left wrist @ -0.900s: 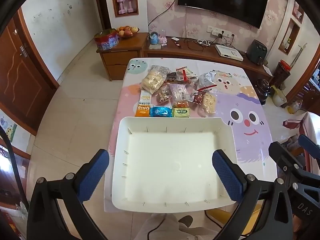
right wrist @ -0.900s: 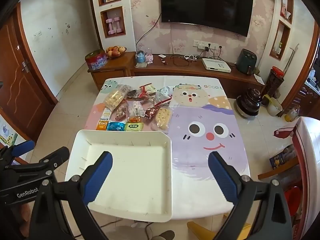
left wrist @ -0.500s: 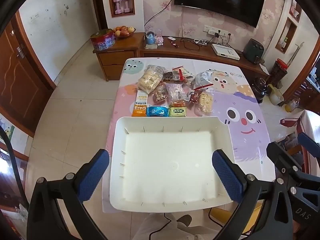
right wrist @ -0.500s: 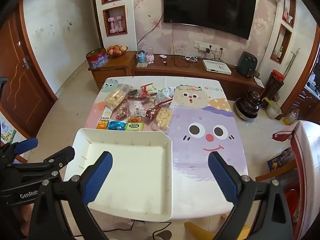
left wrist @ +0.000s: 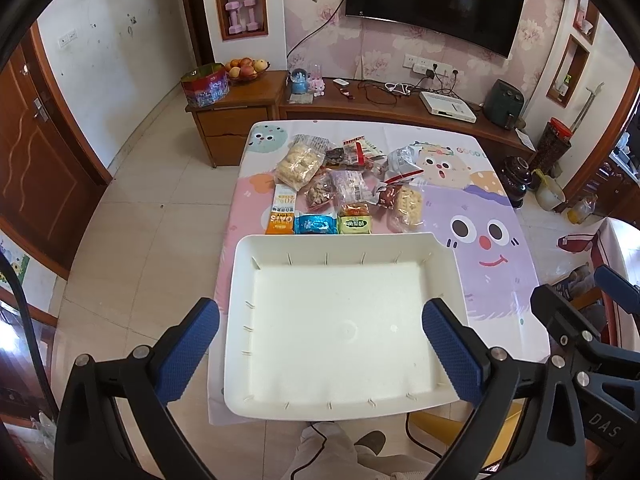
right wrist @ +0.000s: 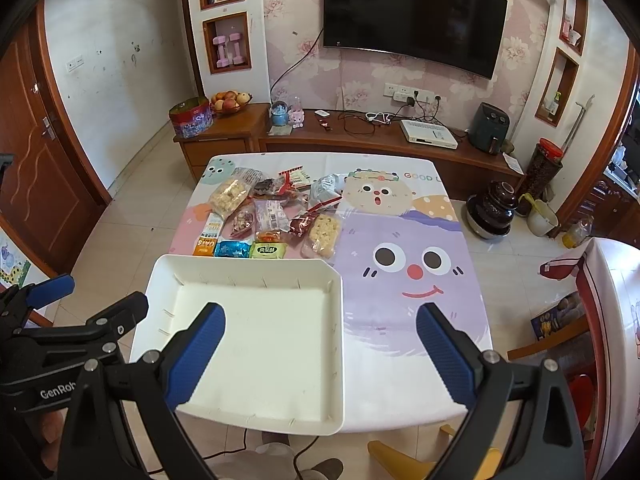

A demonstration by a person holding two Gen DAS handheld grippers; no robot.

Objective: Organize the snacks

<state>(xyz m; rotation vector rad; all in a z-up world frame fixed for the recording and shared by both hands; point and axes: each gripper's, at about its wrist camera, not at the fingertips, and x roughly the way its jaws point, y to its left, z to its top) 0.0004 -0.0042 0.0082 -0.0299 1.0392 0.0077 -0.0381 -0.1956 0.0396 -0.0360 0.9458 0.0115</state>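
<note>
A white empty tray (left wrist: 240, 320) (right wrist: 338, 340) sits at the near edge of the table. Behind it lie several snack packs: an orange bar (left wrist: 281, 216) (right wrist: 205, 245), a blue pack (left wrist: 315, 224) (right wrist: 231, 249), a green pack (left wrist: 354, 225) (right wrist: 267, 250), and clear bags of puffs (left wrist: 298, 164) (right wrist: 322, 232). My left gripper (left wrist: 320, 344) is open and empty, held high above the tray. My right gripper (right wrist: 320, 348) is open and empty, above the tray's right side.
The table (left wrist: 492, 280) (right wrist: 412, 320) has a cartoon-print cloth. A wooden TV cabinet (left wrist: 360, 104) stands beyond it, with a TV (right wrist: 412, 16) above. A brown door (left wrist: 36, 168) is at left. Jars and pots (right wrist: 492, 212) stand on the floor at right.
Both grippers have risen and drawn back a little, so the table and tray look smaller. Nothing on the table has moved.
</note>
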